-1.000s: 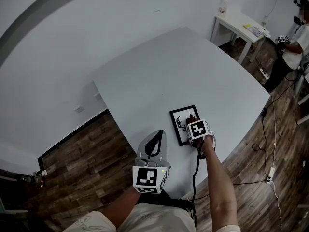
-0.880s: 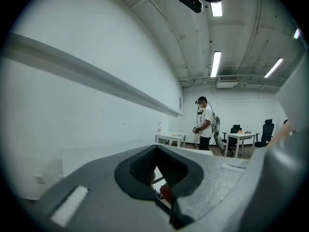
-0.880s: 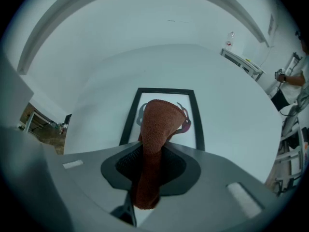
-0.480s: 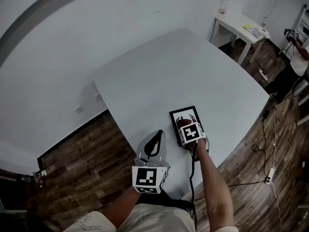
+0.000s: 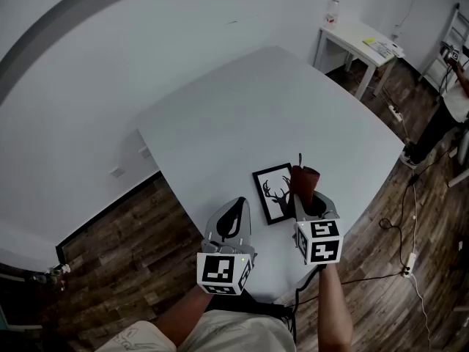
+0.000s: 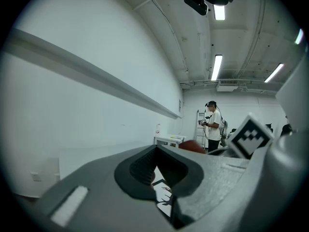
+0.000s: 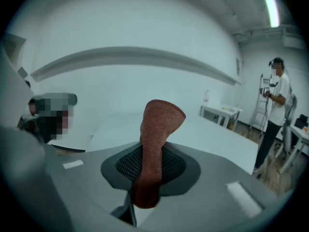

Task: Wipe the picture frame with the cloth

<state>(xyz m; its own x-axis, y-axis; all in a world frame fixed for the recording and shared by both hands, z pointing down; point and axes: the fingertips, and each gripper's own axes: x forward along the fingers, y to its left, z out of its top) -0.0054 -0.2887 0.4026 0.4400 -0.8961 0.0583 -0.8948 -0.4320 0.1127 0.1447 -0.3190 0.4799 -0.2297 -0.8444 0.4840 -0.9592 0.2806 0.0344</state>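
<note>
Head view: the white bench (image 5: 278,108) carries the one task item, the picture frame (image 5: 272,193). It lies flat close to the bench's near edge and has a black border around a white sheet with a black antlered deer silhouette. We hold the right claw (image 5: 311,202) just at 3 o'clock of the frame. Its jaws are pressed together on the rust-brown cloth (image 5: 305,181), which is pinched low down and stands up past the tips toward 12 o'clock as a folded tongue. In the head view the cloth overlaps the frame's right edge; whether it touches the frame we cannot tell. The right gripper view confirms the grip: the cloth fills the hollow between the pads, with a short end showing on the camera side. The left claw (image 5: 239,204) sits at 7 o'clock of the frame, apart from it, jaws closed tip to tip with nothing clamped. Through the hollow between its pads, the left gripper view shows part of the deer print. At 1 o'clock, beyond the bench, stand a small white table (image 5: 359,37) and a person (image 5: 453,86).
</note>
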